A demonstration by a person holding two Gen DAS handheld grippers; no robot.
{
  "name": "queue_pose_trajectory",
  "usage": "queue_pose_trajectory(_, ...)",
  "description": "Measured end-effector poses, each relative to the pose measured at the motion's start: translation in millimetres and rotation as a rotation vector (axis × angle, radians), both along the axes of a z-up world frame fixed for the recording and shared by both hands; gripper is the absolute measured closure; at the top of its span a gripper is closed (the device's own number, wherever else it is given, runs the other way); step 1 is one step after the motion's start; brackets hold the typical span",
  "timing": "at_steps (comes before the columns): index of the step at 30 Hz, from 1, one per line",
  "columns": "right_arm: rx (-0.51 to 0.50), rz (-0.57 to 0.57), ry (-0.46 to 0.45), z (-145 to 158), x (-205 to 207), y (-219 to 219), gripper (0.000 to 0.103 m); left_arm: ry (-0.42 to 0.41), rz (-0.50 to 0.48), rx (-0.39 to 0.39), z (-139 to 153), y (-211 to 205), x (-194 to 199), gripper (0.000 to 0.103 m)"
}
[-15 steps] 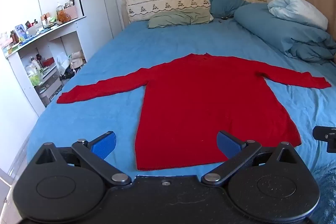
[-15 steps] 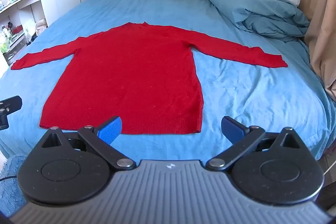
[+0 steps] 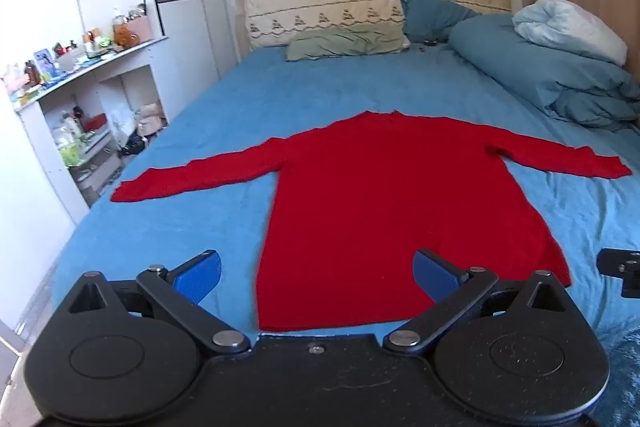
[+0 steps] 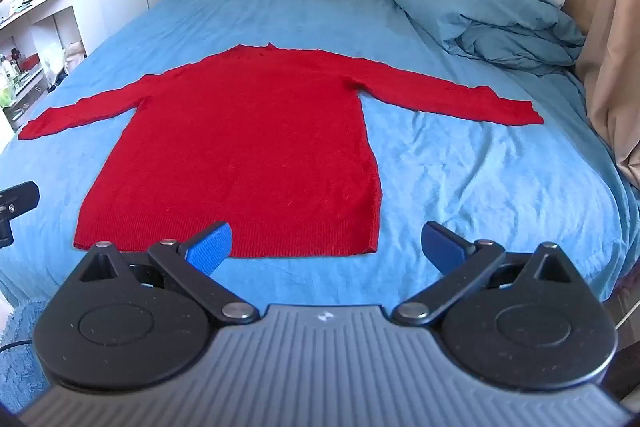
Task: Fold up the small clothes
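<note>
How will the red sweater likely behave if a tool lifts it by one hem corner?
The red sweater lies limp and flat on the bed, so it would probably drape and sag. Its fuzzy knit likely grips rather than slips. The spread sleeves would probably trail behind.

A red long-sleeved knit sweater (image 3: 384, 207) lies flat and unfolded, face up, on a blue bed (image 3: 248, 107), its ribbed hem at 6 o'clock nearest the cameras and its neckline pointing toward 12 o'clock. Both sleeves are spread wide, one reaching out to about 9 o'clock and the other to 3 o'clock, cuffs resting flat on the sheet. The body of the sweater (image 4: 244, 155) is smooth, with no fold made.
</note>
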State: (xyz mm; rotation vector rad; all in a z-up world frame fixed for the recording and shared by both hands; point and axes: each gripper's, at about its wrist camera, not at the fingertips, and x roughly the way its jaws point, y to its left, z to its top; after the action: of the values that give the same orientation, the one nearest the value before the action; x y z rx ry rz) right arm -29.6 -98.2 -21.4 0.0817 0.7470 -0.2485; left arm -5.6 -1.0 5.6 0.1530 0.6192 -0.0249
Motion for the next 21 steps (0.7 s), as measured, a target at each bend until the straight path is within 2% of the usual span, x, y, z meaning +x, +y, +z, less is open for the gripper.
queue_pose_trajectory(7,-0.005,-0.001,0.008,9.3,-0.4,5.8,0.0,0.014,-0.011,-0.042,0.7,2.2,3.9,0.0)
queue_pose_trajectory(13,0.003,0.002,0.009,9.3,0.7,7.3,0.0,0.002,-0.002,-0.021,1.4,1.6,1.8,0.0)
queue_pose_trajectory(21,0.009,0.003,0.011,7.9,1.9,6.1,0.0,-0.004,-0.011,-0.043,1.4,4.8,-1.4,0.0)
